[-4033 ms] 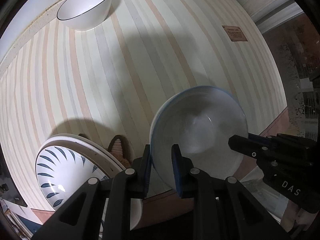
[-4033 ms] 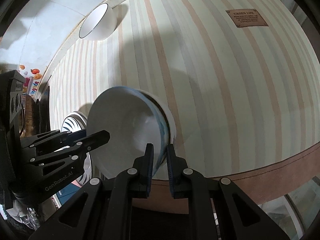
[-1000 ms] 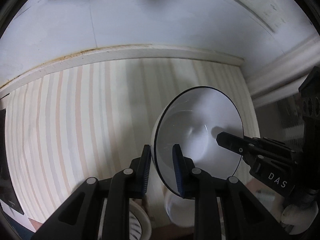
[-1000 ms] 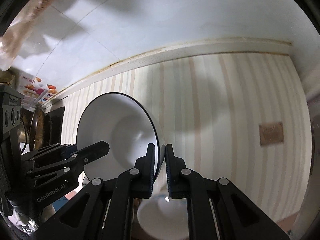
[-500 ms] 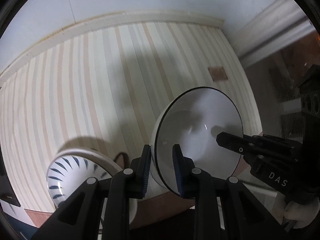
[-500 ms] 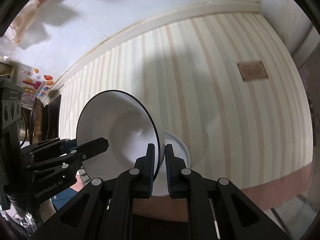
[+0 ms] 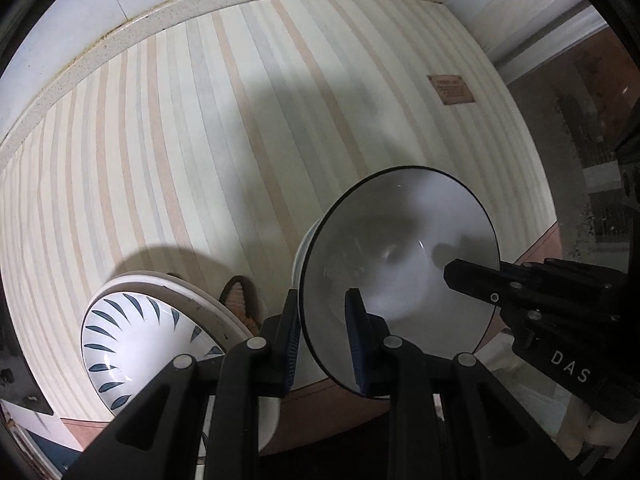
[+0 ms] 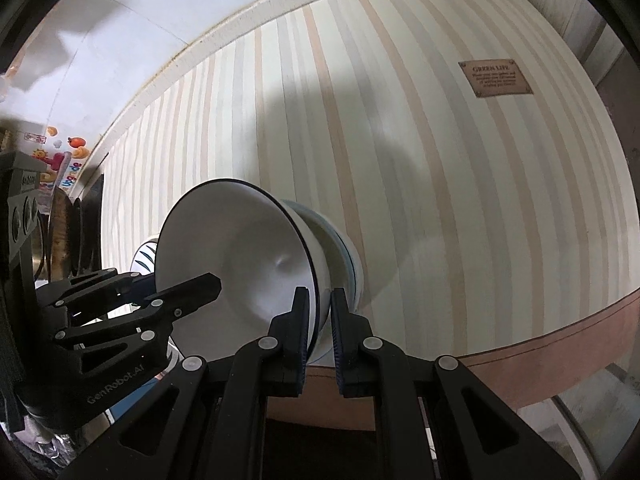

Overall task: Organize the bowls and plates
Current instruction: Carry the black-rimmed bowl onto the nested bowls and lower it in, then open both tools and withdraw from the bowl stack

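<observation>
Both grippers hold one white bowl (image 7: 400, 264) w/ a thin dark rim, from opposite sides. The left gripper (image 7: 323, 334) is clenched on the bowl's near rim: one pad is inside the bowl, the other outside against the wall. The right gripper (image 8: 319, 328) is clenched the same way on the opposite rim, its pads very close together w/ only the thin wall between them. In each wrist view the other gripper shows at the far edge of the bowl, reaching over the rim.

The bowl is tilted, its opening turned toward the left camera. Under it, seen best in the right wrist view, sits a second bowl w/ a blue rim (image 8: 344, 252) on the striped tablecloth (image 7: 200, 160); the white bowl is nested into it or just over it, I cannot tell if they touch.

To the left of the bowls, near the front edge of the table, is a stack of plates (image 7: 132, 340) w/ a dark blue leaf pattern on the top one. A small brown woven thing (image 7: 240, 300) shows behind the plates, partly hidden. A brown label (image 8: 496, 78) is on the cloth well apart, toward the far right corner. The white wall (image 7: 60, 8) runs behind the table.
</observation>
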